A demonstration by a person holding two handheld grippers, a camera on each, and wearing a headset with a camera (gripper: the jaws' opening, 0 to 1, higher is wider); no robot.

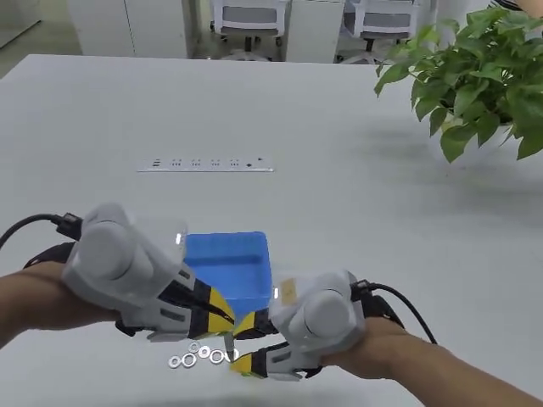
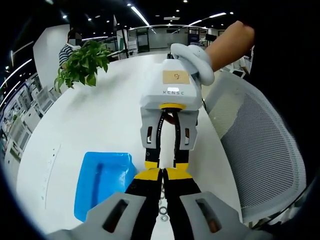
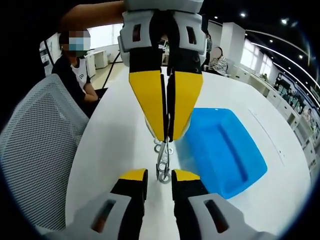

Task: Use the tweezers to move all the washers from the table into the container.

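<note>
The left gripper [image 1: 225, 315] and right gripper [image 1: 246, 342] face each other tip to tip at the table's near edge. In the right gripper view the left gripper [image 3: 167, 136] comes down from the top. Its yellow fingers are shut on the metal tweezers [image 3: 162, 162], whose lower end hangs between the parted jaws of the right gripper [image 3: 160, 174]. Several washers [image 1: 195, 356] lie in a short row on the table just below the tips, and the washers [image 3: 159, 147] sit behind the tweezers. The blue container [image 1: 227, 259] sits right behind the grippers; nothing shows inside it.
A potted plant [image 1: 475, 76] stands at the far right of the white table. A flush socket strip [image 1: 208, 164] runs across mid-table. A mesh chair [image 3: 35, 145] and a seated person [image 3: 75, 65] are beside the table's near edge.
</note>
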